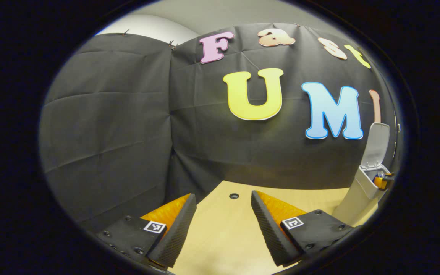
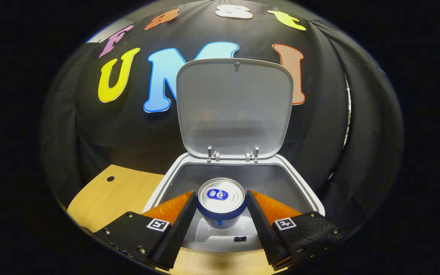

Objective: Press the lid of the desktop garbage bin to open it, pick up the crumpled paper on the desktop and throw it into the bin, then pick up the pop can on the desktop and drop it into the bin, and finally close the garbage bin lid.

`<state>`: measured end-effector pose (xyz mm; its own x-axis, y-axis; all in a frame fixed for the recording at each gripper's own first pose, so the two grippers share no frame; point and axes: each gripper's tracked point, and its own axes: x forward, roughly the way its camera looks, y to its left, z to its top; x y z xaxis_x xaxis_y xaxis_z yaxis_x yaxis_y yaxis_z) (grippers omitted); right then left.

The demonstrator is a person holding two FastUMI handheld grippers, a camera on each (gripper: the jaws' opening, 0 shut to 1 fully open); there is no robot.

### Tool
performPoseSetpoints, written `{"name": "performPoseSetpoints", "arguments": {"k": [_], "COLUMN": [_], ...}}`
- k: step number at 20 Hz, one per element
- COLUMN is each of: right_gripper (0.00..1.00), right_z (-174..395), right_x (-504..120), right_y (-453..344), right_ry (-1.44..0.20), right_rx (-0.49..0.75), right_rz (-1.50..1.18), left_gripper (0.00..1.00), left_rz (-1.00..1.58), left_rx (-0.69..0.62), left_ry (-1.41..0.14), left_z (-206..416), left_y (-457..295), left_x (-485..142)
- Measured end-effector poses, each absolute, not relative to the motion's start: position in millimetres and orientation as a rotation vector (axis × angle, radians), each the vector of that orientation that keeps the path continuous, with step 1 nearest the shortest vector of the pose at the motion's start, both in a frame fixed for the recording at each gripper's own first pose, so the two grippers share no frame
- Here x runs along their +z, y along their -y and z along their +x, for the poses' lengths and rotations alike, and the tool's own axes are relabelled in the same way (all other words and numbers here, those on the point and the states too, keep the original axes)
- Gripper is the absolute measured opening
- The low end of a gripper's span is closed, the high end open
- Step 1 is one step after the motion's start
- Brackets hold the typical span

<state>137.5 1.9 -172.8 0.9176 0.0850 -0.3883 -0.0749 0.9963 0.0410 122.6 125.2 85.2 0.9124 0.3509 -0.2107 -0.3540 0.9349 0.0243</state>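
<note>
In the right gripper view my right gripper (image 2: 221, 214) is shut on a blue pop can (image 2: 220, 201), upright with its silver top showing. It holds the can over the mouth of the white garbage bin (image 2: 300, 191). The bin's lid (image 2: 234, 107) stands raised behind the can. In the left gripper view my left gripper (image 1: 224, 223) hovers open above the wooden desktop (image 1: 224, 236) with nothing between its fingers. At the far right of that view stands the bin (image 1: 361, 191), lid (image 1: 376, 143) up, with the other gripper (image 1: 382, 180) and can at its opening. The bin's inside is mostly hidden by the can.
The desktop (image 2: 109, 194) has a small round hole (image 1: 234, 196) near the back, which also appears left of the bin (image 2: 110, 178). The black cloth wall (image 1: 128, 133) closes the booth behind and to the left of the table.
</note>
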Motion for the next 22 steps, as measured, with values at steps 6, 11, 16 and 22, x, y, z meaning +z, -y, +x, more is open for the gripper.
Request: {"name": "performPoseSetpoints", "arguments": {"k": [6,11,16,22], "right_gripper": [0.85,0.85,0.95,0.96], "right_z": [140.3,140.3,139.5,140.7], "right_x": [-171.8,-172.7,-172.5,-173.7], "right_y": [-6.0,-6.3,-1.7,-1.5], "right_ry": [-0.398,-0.402,-0.402,-0.403], "right_rx": [0.089,0.089,0.072,0.073], "right_rz": [0.026,0.032,0.03,0.034], "left_gripper": [1.0,1.0,0.95,0.95], "left_rz": [-0.014,-0.018,-0.016,-0.018], "left_rx": [0.374,0.372,0.368,0.364], "left_ry": [-0.217,-0.22,-0.22,-0.22], "left_z": [120.4,120.5,122.4,124.1], "left_y": [-128.9,-129.8,-128.1,-127.4], "left_x": [83.7,82.6,81.9,82.4]}}
